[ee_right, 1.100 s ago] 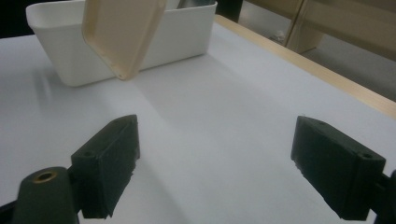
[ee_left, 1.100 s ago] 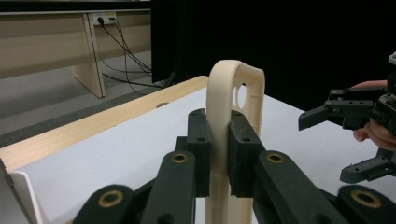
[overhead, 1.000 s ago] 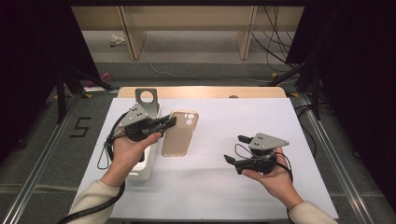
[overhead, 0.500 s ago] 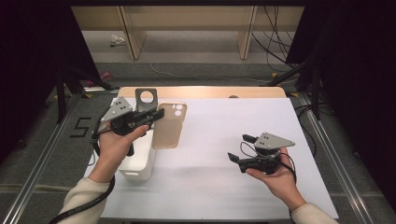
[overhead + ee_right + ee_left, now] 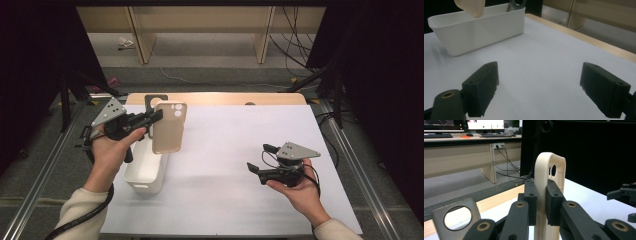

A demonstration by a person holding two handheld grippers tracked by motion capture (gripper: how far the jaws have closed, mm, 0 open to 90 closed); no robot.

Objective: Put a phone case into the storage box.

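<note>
One phone case [image 5: 169, 127] is up in the air, a beige one, pinched by its edge between the shut jaws of the left gripper [image 5: 156, 117], hanging upright right above the white bin [image 5: 145, 172] at the left side of the table [image 5: 240, 150]. From the left gripper view the jaws clamp the case [image 5: 546, 185] firmly on both faces. A second case, grey with a round camera hole [image 5: 154, 100], already leans at the far end of the bin, so by my reading the sorting is well along: lift done, lowering and release still to come. Over on the right, the right gripper [image 5: 255, 169] hovers low above bare table with its jaws spread wide, holding nothing, well apart from the bin.
</note>
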